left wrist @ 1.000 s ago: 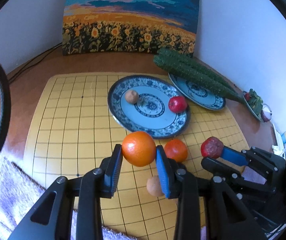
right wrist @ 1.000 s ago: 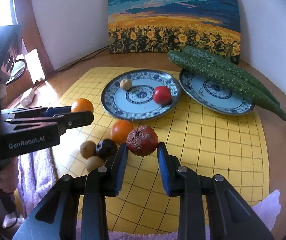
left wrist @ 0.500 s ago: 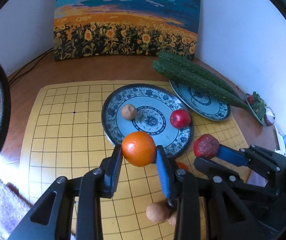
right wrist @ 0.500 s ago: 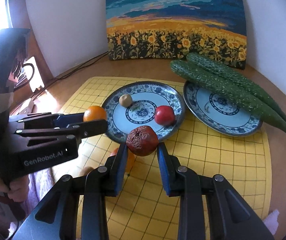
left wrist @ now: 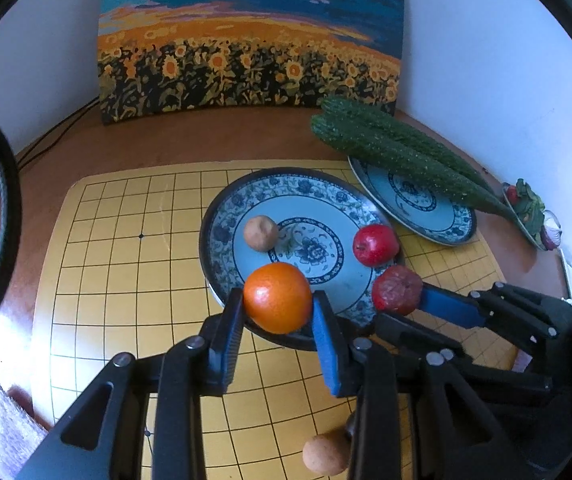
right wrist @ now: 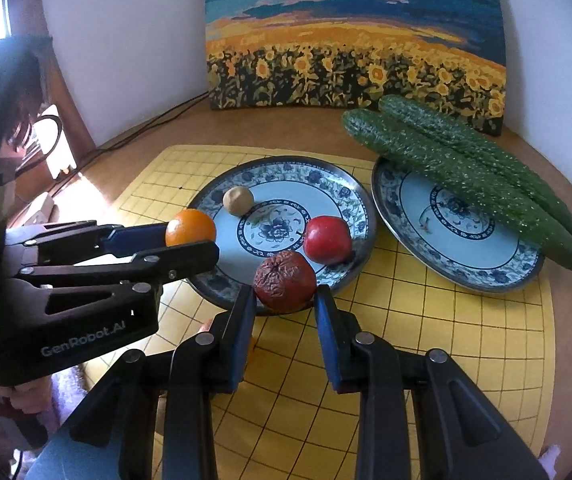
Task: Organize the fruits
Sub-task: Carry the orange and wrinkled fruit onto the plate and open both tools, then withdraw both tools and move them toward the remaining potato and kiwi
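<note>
Both carry fruit over the near rim of the blue-and-white patterned plate (right wrist: 360, 216) for dropping: left hand-held gripper (left wrist: 277, 312) clamps the round orange (left wrist: 277, 297), right hand-held gripper (right wrist: 286, 300) clamps the wrinkled dark-red fruit (right wrist: 284, 281).

A brown counter (right wrist: 558, 184) is carrying a yellow mat (right wrist: 438, 344) ruled with a black grid. A painting (right wrist: 356, 36) of sunflowers is standing on the counter at the back, leaning against the white wall. Two blue-patterned plates are sitting on the mat: the near plate (right wrist: 350, 196) and the far plate (right wrist: 462, 268) just beside it (its outer rim is reaching the mat's edge). A small tan fruit (left wrist: 323, 454) is lying on the mat close to the camera. Black cables (right wrist: 153, 126) are trailing across the counter at the left. A pale cloth (left wrist: 3, 428) is lying at the mat's near left corner.
</note>
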### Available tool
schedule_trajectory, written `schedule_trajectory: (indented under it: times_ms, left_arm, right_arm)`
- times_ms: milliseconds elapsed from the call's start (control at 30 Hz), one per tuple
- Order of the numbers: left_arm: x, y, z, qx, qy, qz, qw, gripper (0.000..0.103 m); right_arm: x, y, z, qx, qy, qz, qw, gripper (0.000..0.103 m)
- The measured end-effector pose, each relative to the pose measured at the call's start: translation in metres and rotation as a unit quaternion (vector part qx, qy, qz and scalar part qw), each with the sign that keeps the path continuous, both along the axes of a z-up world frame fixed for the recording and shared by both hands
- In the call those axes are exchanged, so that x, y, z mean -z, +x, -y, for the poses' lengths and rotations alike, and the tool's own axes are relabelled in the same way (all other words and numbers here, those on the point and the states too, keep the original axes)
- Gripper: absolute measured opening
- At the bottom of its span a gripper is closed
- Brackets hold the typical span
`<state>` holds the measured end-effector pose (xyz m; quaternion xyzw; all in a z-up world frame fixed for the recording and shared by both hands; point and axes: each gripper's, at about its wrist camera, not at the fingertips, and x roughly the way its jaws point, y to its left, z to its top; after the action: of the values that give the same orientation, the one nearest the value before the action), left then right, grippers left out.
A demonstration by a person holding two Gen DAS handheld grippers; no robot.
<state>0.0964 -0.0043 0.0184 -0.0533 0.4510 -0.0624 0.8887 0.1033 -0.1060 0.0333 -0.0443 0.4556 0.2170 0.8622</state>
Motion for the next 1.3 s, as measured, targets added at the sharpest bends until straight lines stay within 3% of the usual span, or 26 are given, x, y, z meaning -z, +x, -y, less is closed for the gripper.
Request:
schedule_trajectory:
  times_ms: [567, 767, 1300]
  left_arm:
    - [0.0, 0.0, 0.001, 0.004, 0.008, 0.001, 1.0, 0.035]
    - [0.0, 0.0, 0.001, 0.005, 0.006, -0.003, 1.0, 0.044]
    - [-0.009, -0.011, -0.004, 0.001, 0.002, -0.003, 1.0, 0.045]
  right_arm:
    - [0.001, 0.0, -0.003, -0.001, -0.017, 0.009, 1.0, 0.035]
    - [0.002, 0.0, 0.0, 0.004, -0.012, 0.004, 1.0, 0.038]
    - [-0.006, -0.009, 0.002, 0.007, -0.011, 0.01, 1.0, 0.041]
